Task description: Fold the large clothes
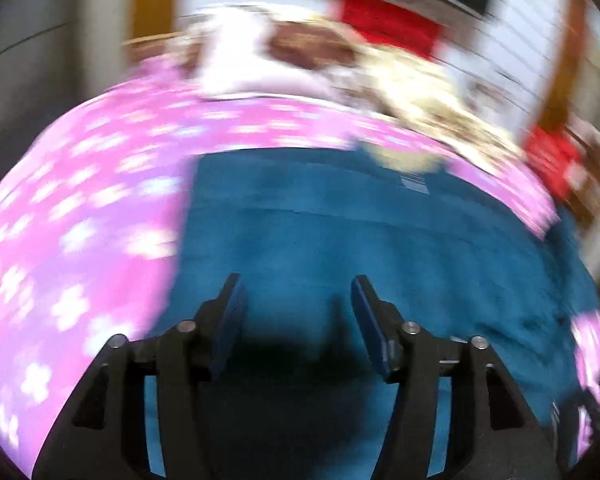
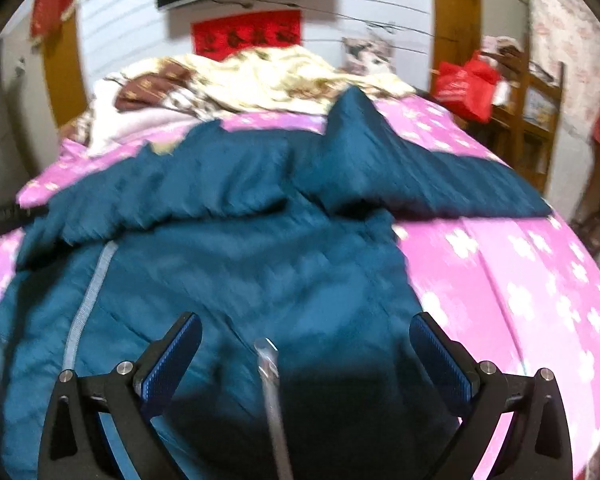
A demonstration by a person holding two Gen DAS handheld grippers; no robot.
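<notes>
Two grippers are hovering over a teal padded jacket (image 1: 340,240) lying spread on a pink flowered bedsheet (image 1: 80,200), flat for folding.

Left wrist view, blurred: the left gripper (image 1: 298,300) is hanging with fingers spread, pinching nothing, jacket ahead toward twelve o'clock.

Right wrist view: the right gripper (image 2: 305,344) is gaping wide, empty, over the jacket's body. One sleeve (image 2: 440,184) is stretching toward two o'clock, likely awaiting folding inward.

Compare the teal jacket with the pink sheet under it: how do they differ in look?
The teal jacket is plain, dark and quilted; the pink sheet is bright with white flowers. The jacket lies rumpled, one sleeve flung out; the sheet lies smooth. Both are spread on the bed.
</notes>
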